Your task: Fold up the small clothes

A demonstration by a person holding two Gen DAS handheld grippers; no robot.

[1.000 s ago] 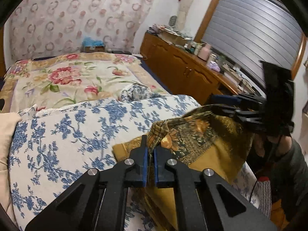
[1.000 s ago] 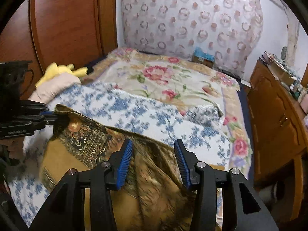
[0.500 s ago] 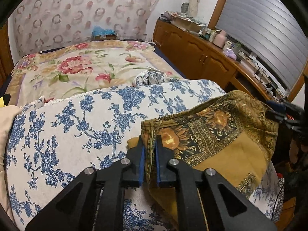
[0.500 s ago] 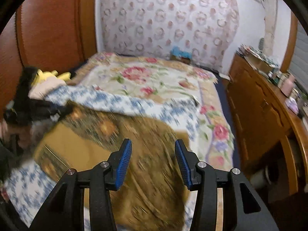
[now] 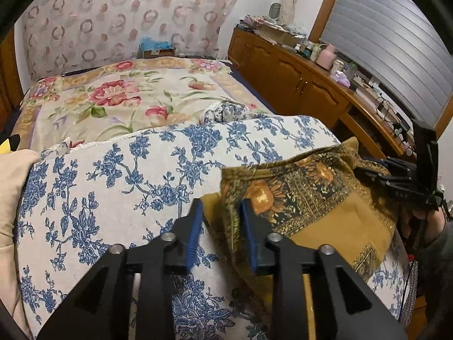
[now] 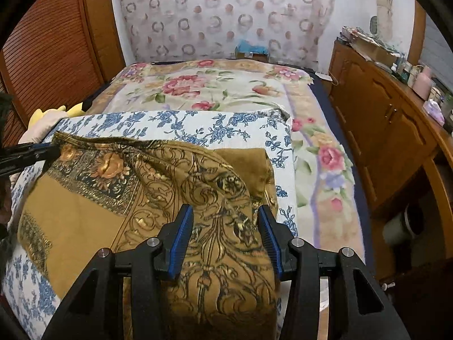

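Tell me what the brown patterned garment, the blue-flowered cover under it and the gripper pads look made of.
Brown patterned garment: thin woven cloth, probably; gold print glints and it drapes limply.
Blue-flowered cover: matte, textured woven fabric, maybe cotton.
Left gripper pads: blue, ribbed, likely rubber or plastic.

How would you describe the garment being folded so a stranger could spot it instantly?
Start at the bed, on the blue-flowered white cover nearest the camera. The mustard-gold cloth lies there. Its dark sunflower border and gold scrollwork set it apart from the pink-rose bedspread beyond.

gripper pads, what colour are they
Blue ribbed pads on black fingers, clearest in the right wrist view, over the mustard cloth.
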